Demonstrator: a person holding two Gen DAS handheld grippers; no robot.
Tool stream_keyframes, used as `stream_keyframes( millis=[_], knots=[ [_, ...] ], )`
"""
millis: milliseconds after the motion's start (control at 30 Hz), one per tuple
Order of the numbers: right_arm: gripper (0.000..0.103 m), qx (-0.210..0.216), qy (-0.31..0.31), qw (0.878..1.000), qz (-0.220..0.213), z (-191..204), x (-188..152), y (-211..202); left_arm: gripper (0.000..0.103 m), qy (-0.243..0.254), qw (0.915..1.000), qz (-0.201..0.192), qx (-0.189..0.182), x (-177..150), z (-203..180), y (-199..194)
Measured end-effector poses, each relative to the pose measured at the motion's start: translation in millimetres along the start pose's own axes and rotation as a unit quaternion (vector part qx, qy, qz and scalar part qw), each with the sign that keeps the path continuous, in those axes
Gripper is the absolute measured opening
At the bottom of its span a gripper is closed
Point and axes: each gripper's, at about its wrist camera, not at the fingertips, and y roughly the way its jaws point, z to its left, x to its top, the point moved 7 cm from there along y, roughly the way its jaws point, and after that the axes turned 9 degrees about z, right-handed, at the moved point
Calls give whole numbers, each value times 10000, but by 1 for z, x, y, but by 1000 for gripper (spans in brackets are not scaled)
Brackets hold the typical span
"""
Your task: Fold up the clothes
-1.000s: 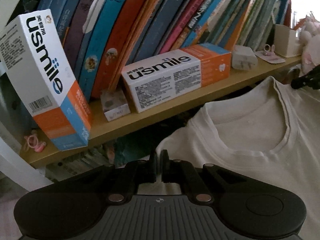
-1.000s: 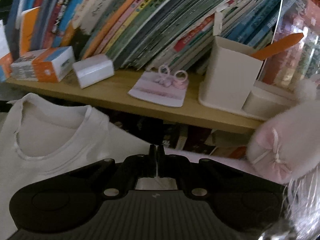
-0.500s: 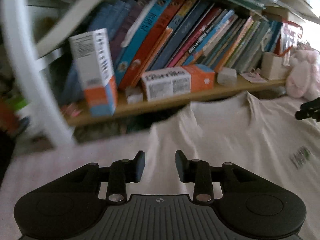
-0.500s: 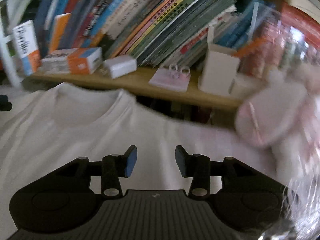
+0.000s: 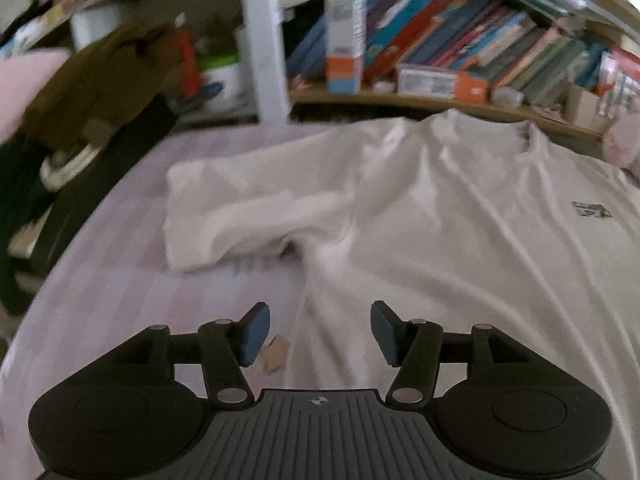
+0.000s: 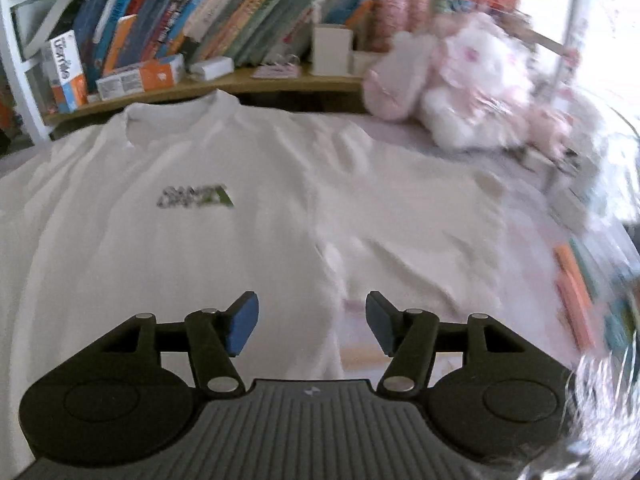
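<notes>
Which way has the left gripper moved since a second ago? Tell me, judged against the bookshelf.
Yes. The left gripper has pulled back from the bookshelf, which now looks far smaller; its jaws, shut then, now stand open over the white T-shirt.

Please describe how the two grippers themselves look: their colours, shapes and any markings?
The left gripper and the right gripper look alike. Each has a black body with a ribbed grey centre plate, a small round emblem, two round side discs, silver pivot pins and black link arms ending in flat blue pads. No cables, hands or sleeves show.
</notes>
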Motion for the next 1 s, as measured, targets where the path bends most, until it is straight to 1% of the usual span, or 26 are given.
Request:
stream_keyframes(
  millis=[100,200,267,400,433,467,500,533,600,667,700,800,867,1000],
  knots=[
    [57,-162,184,9997,48,-9,-22,-8,54,-145,9998,7,-95,3,3,6],
    [55,-238,264,9993,115,-15,-33,-9,54,-290,9994,15,-190,6,5,13],
    [55,-252,297,9991,171,-17,-38,-9,54,-387,9989,19,-253,8,7,17],
    [51,-208,431,9986,206,-17,-45,-8,53,-567,9977,30,-377,13,11,25],
    [50,-189,466,9985,202,-16,-46,-8,48,-541,9977,35,-397,15,10,26],
    [47,-165,483,9985,188,-16,-47,-8,34,-516,9978,40,-417,17,9,27],
    [41,-150,468,9986,169,-14,-47,-8,25,-490,9978,45,-437,19,9,29],
    [38,-114,429,9989,154,-12,-46,-8,5,-464,9979,50,-457,21,8,30],
    [23,-29,323,9994,136,-6,-45,-8,4,-362,9982,60,-483,23,9,32],
    [16,34,260,9996,136,-2,-44,-8,4,-244,9985,68,-489,24,11,33],
    [14,46,264,9996,133,0,-44,-7,4,-291,9985,64,-451,25,16,33],
    [13,86,280,9995,120,3,-42,-6,5,-423,9982,66,-416,25,26,33],
    [13,107,263,9995,103,5,-41,-5,5,-357,9987,54,-364,24,28,33],
    [13,111,240,9996,76,10,-39,-3,5,-403,9986,31,-352,23,33,32]
  ],
)
